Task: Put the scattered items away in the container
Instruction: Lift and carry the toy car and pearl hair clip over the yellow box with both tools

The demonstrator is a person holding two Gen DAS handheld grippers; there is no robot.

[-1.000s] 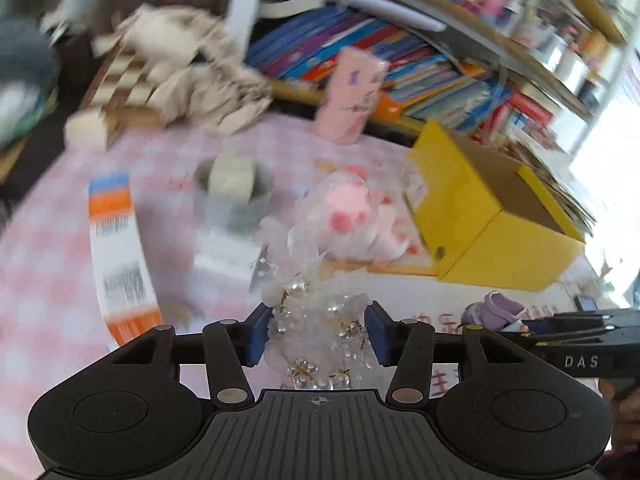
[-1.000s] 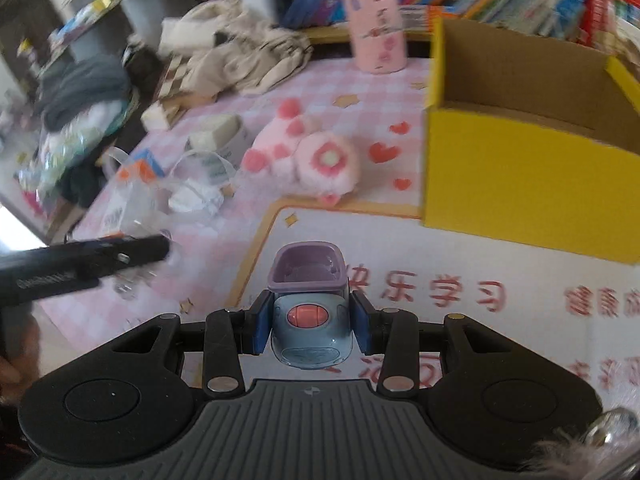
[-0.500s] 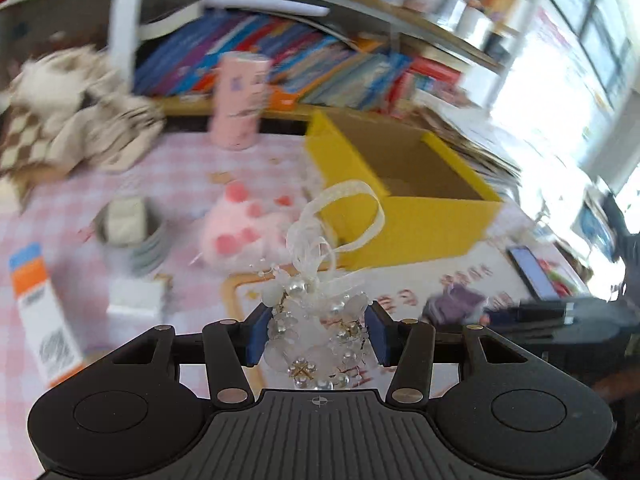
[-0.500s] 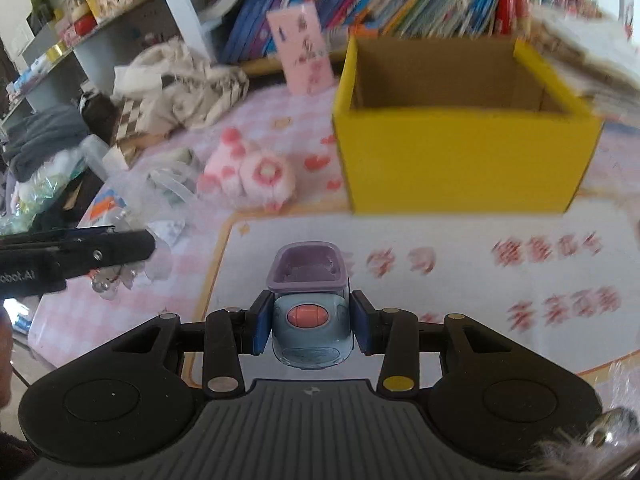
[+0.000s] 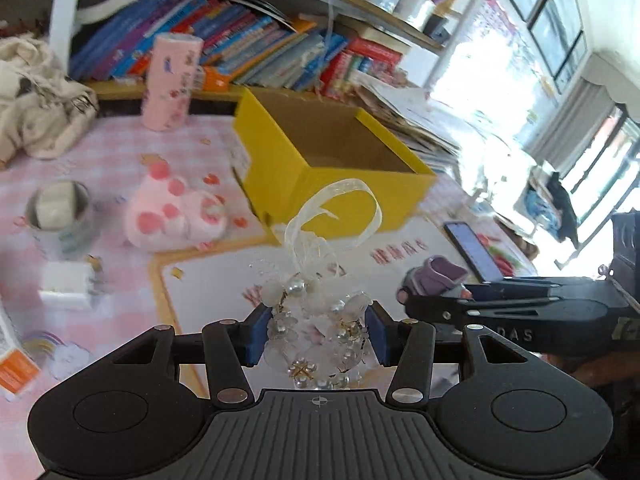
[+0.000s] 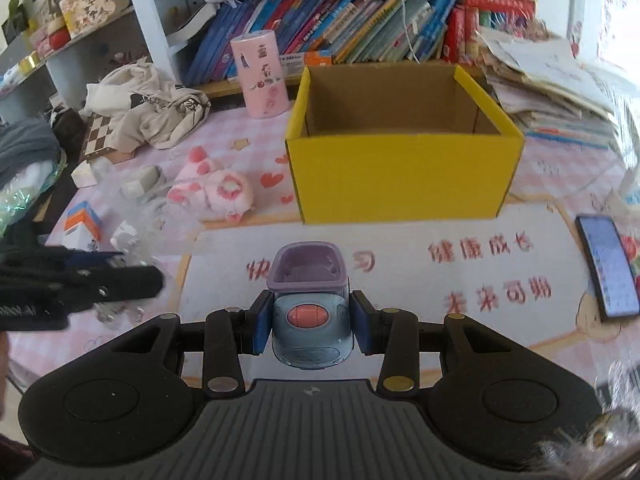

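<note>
My left gripper [image 5: 316,334] is shut on a clear beaded ornament [image 5: 316,320] with pearls and a white ribbon loop, held above the mat. My right gripper [image 6: 311,326] is shut on a small blue toy car [image 6: 310,328] with a purple open top. The open yellow cardboard box [image 6: 404,176] stands straight ahead in the right wrist view, empty inside; it shows up ahead and slightly right as the yellow box [image 5: 304,168] in the left wrist view. The right gripper [image 5: 516,314] with its toy also appears at the right of the left wrist view.
A pink plush slipper [image 6: 216,192] lies left of the box. A pink cylinder [image 6: 264,74] stands by the bookshelf. A phone [image 6: 608,266] rests at the mat's right edge. A tape roll [image 5: 58,210], white block [image 5: 66,286], orange-blue carton [image 6: 82,226] and crumpled cloth [image 6: 148,108] lie to the left.
Both grippers have swung toward the yellow box, which now sits more centred in both views. Each keeps hold of its item. The phone has come into view.
</note>
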